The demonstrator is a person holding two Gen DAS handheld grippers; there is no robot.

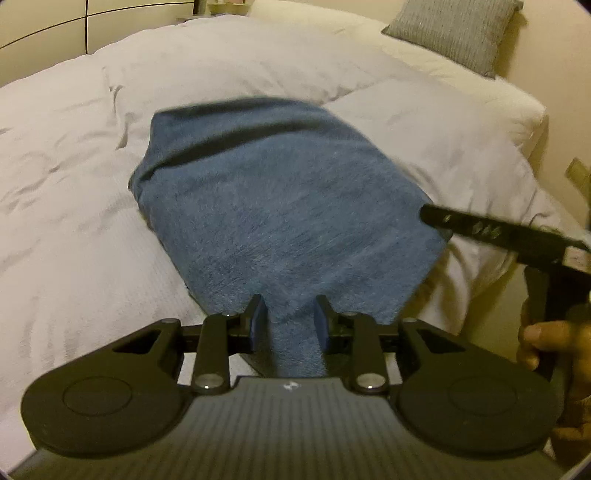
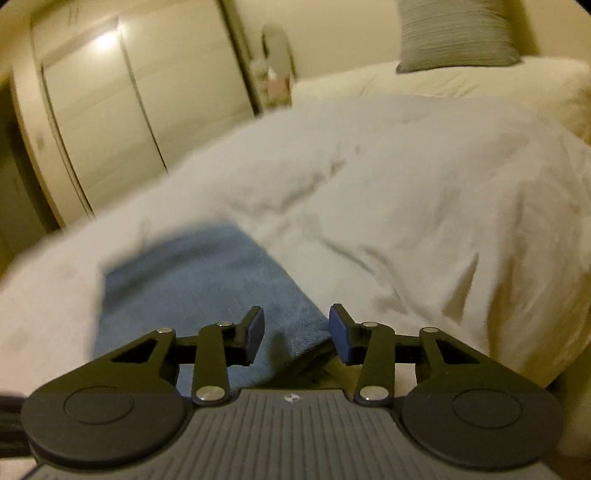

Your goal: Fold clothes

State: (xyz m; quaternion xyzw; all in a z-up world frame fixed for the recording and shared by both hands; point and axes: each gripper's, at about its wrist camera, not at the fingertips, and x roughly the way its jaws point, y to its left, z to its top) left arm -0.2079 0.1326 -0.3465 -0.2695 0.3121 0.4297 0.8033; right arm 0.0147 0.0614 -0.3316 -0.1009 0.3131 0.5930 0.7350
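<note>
Blue garment [image 1: 280, 206] pinched in left hand-held gripper [image 1: 290, 317] (right hand-held gripper [image 2: 297, 332] agape, empty), on white duvet [image 1: 74, 184].

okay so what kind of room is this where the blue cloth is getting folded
Most likely a bedroom. The blue cloth lies on a bed with a rumpled white duvet, a grey pillow sits at the far end, and pale panelled doors, probably a wardrobe, stand beside the bed.

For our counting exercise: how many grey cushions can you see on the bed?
1: the grey cushion stands at the head of the bed, far right corner. Others may lie out of view.
</note>
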